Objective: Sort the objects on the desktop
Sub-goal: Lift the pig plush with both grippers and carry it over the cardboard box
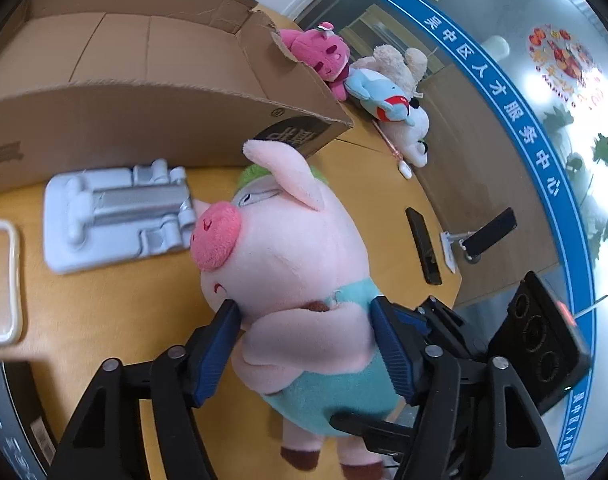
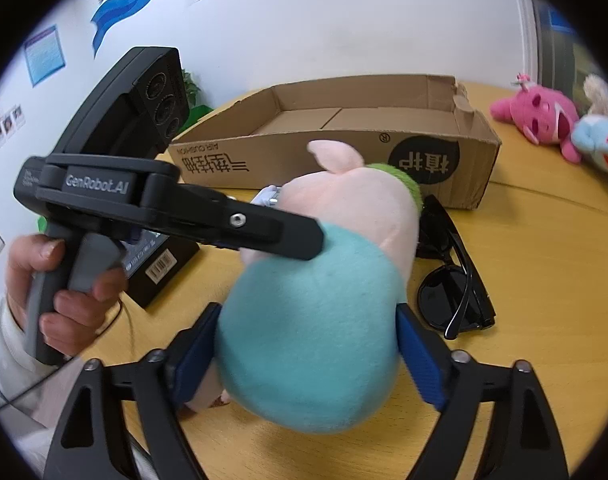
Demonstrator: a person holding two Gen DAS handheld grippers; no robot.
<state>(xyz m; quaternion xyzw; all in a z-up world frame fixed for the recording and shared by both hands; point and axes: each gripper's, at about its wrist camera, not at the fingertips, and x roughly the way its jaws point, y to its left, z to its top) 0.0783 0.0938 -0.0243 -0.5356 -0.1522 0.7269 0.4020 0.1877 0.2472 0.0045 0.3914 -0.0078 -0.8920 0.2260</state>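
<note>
A pink pig plush (image 1: 288,264) in a teal outfit with a green cap lies on the yellow table (image 1: 116,320), snout toward a white moulded stand (image 1: 116,216). My left gripper (image 1: 304,312) has its blue pads pressed on the pig's neck and arm. In the right wrist view the pig's teal rear (image 2: 312,332) fills my right gripper (image 2: 308,312), with both pads against it. A hand (image 2: 64,280) holds the left gripper's handle there. The open cardboard box (image 2: 344,152) stands just behind the pig.
Black sunglasses (image 2: 452,296) lie right of the pig. A pink plush (image 2: 540,116) and a blue plush (image 2: 600,148) lie at the far right. A black boxed item (image 2: 160,264) sits at the left. A black slab (image 1: 423,246) and a phone on a stand (image 1: 490,230) are near the table edge.
</note>
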